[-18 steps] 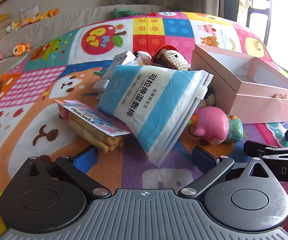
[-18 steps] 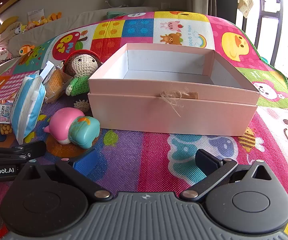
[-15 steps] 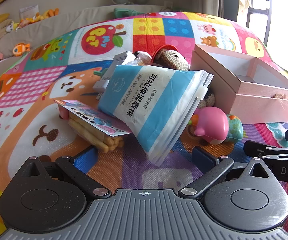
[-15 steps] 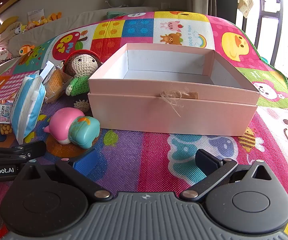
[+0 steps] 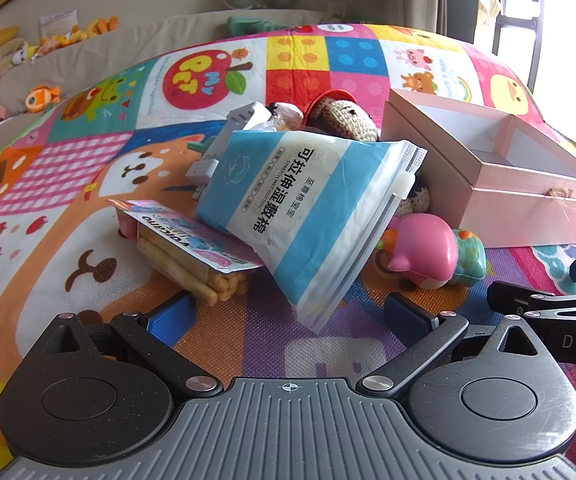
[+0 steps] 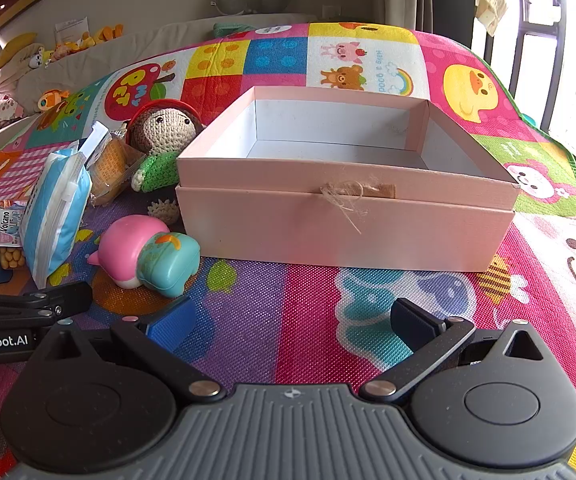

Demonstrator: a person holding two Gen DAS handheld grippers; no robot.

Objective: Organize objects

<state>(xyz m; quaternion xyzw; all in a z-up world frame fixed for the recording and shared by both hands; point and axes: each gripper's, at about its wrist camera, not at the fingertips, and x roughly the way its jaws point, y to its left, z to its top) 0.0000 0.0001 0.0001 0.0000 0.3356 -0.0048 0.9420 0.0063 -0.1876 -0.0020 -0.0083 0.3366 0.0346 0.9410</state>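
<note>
An empty pink box [image 6: 344, 216] stands on the colourful play mat, straight ahead of my right gripper [image 6: 288, 322], which is open with nothing between its fingers. Left of the box lie a pink and teal toy [image 6: 148, 254], a crocheted doll [image 6: 164, 132] and a blue wet-wipes pouch [image 6: 54, 216]. In the left wrist view the wet-wipes pouch [image 5: 308, 208] leans over a pack of biscuit sticks [image 5: 192, 256], just beyond my open left gripper [image 5: 288, 316]. The pink toy [image 5: 428, 252] and the box [image 5: 488, 184] sit to the right. The doll [image 5: 344, 116] is partly hidden behind the pouch.
A white charger [image 5: 228, 136] and wrapped snacks [image 6: 110, 166] lie behind the pouch. The right gripper's side [image 5: 552, 312] shows at the left view's right edge. Stuffed toys [image 6: 4, 76] line a sofa at the far left. A window frame [image 6: 528, 40] stands at the right.
</note>
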